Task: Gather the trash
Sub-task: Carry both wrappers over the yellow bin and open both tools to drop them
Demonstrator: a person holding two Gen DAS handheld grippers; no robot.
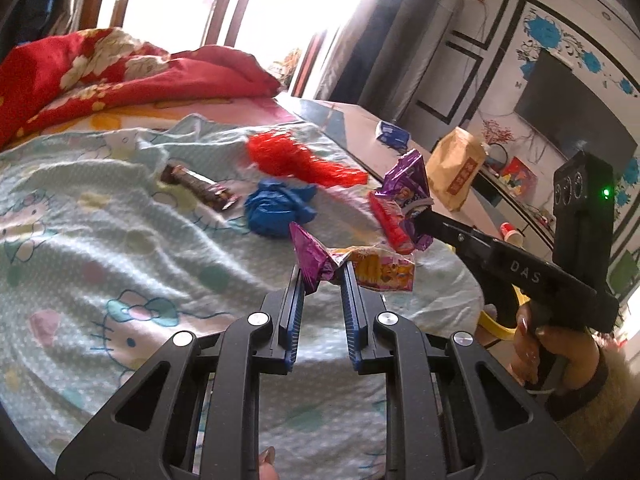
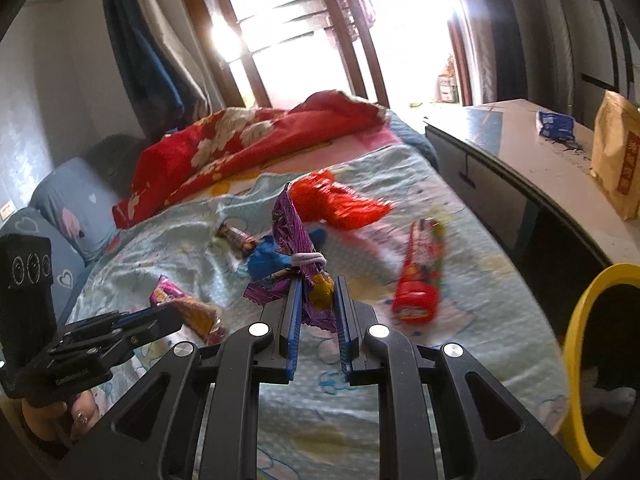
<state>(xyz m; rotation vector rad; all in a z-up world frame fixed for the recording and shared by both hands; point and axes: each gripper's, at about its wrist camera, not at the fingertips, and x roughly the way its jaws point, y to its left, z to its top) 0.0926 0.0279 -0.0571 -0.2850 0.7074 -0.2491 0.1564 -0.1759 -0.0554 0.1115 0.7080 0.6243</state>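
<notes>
- The left gripper (image 1: 323,276) is clenched on a pink-and-purple snack wrapper (image 1: 360,266), pinching it by one crumpled end so the rest hangs free above the bed (image 1: 80,208); that looks like a carry grip, meant for taking the wrapper off to a bin.
- Lying on the blanket from left to right: one brown candy-bar wrapper (image 1: 199,188), one blue crumpled bag (image 1: 277,206), one red crinkled plastic bag (image 1: 298,156). All three lie loose, not yet collected.
- The right gripper (image 2: 319,284) is clamped on a purple snack bag (image 2: 294,232), which is held closed by a white hair tie (image 2: 308,258) (probably why it stands up stiffly between the fingers). It too is clear of the blanket.
- Further right in the right wrist view lies one red tube-shaped snack container (image 2: 420,276), resting on the bed near its edge.
- On the desk (image 2: 516,152) beside the bed stand one blue packet (image 2: 556,124) and one tan paper bag (image 2: 618,160), well apart from the grippers.
- A yellow-rimmed bin (image 2: 576,320) shows at the far right, below the bed's edge; I judge it the place for the trash.
- Count: two pieces held, four loose on the bed.
</notes>
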